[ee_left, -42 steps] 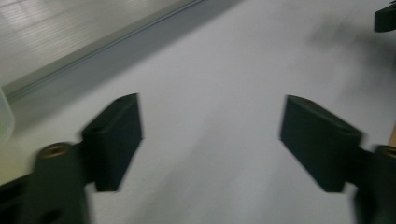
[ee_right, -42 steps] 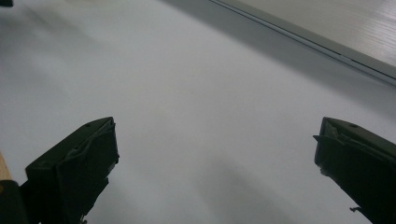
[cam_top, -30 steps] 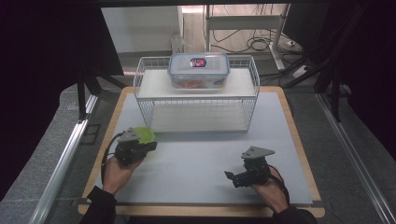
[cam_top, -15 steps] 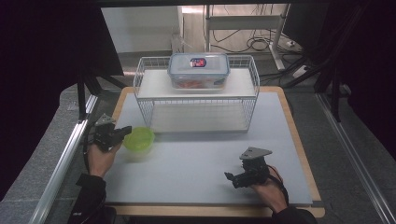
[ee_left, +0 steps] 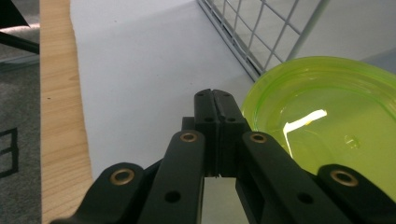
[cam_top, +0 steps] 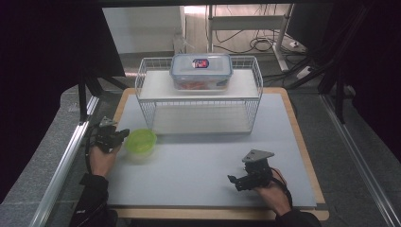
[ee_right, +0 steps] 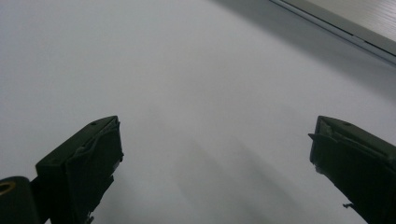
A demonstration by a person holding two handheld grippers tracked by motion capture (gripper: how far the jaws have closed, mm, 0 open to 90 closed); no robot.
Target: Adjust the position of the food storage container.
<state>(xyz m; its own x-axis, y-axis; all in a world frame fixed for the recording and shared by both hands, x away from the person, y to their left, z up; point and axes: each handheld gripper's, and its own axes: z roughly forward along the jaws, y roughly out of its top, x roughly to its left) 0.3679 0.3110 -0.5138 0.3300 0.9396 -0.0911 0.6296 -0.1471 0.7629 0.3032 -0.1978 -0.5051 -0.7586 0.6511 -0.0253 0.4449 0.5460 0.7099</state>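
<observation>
**Closed left gripper beside the green bowl: a push could slide it**

High view: the green bowl (cam_top: pixel 140 141) stands on the grey mat (cam_top: pixel 198 156) near its left edge, in front of the left front corner of the wire rack (cam_top: pixel 198 97). The left gripper (cam_top: pixel 118 135) is just beside the bowl at the mat's left edge. The right gripper (cam_top: pixel 232 179) lies near the front edge, well apart from the bowl. I think the risk is that the left gripper pushes the light bowl against the rack, or off the mat, because its jaws cannot take the rim while they are together.

Left gripper view: the left gripper's (ee_left: pixel 215 100) jaws are pressed together and hold nothing. The bowl (ee_left: pixel 327 121) is just beside them, at their right; I cannot tell if they touch.

Right gripper view: the right gripper's (ee_right: pixel 215 140) jaws are spread wide over bare mat (ee_right: pixel 196 70) and hold nothing.
</observation>
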